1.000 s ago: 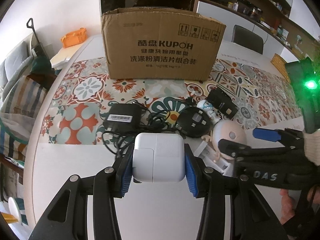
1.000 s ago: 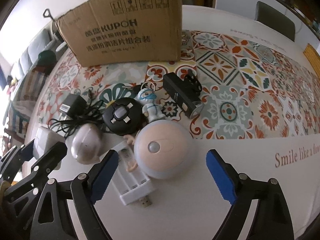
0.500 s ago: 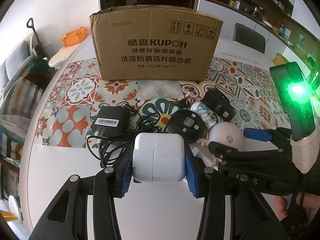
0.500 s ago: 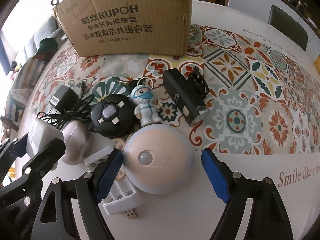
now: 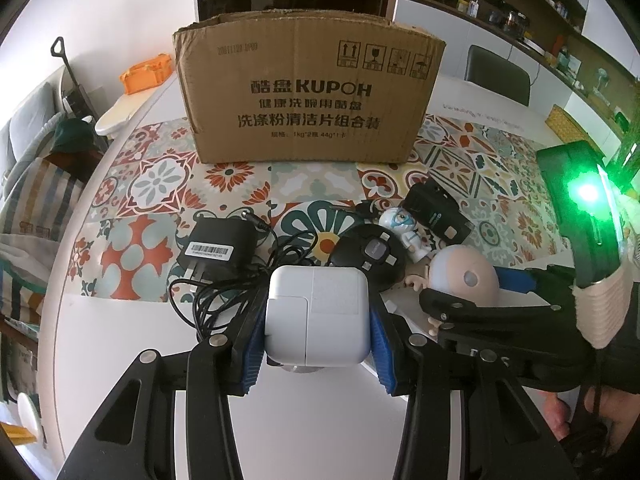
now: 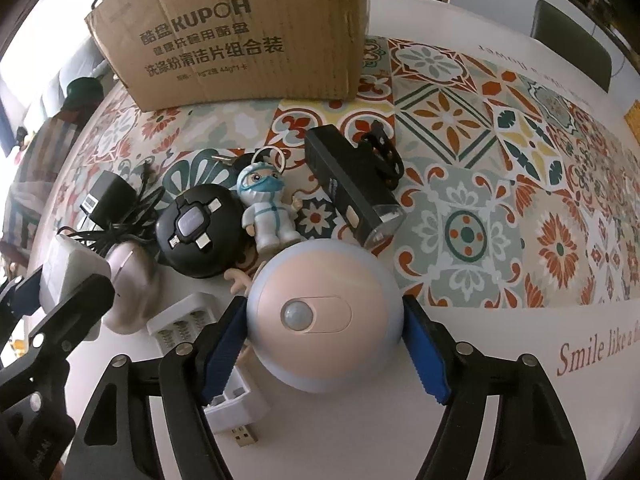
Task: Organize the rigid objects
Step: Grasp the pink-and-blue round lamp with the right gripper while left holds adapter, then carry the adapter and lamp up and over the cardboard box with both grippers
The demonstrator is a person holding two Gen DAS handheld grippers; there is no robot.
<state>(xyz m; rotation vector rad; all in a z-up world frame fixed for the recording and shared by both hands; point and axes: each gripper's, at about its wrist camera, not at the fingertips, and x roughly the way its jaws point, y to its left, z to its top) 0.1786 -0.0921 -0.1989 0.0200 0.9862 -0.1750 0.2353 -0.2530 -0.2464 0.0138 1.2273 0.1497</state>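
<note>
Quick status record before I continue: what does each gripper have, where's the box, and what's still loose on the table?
left gripper: shut on the white power adapter, held above the table
right gripper: jaws either side of the round sensor light; contact unclear
cardboard box: upright at the far side, top open
loose items: black adapter with cable, round black charger hub, masked figurine, black bike light, white battery charger

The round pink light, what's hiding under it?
A white battery charger and a small doll's arm stick out beside the round pink light. Anything directly beneath it is covered.
</note>
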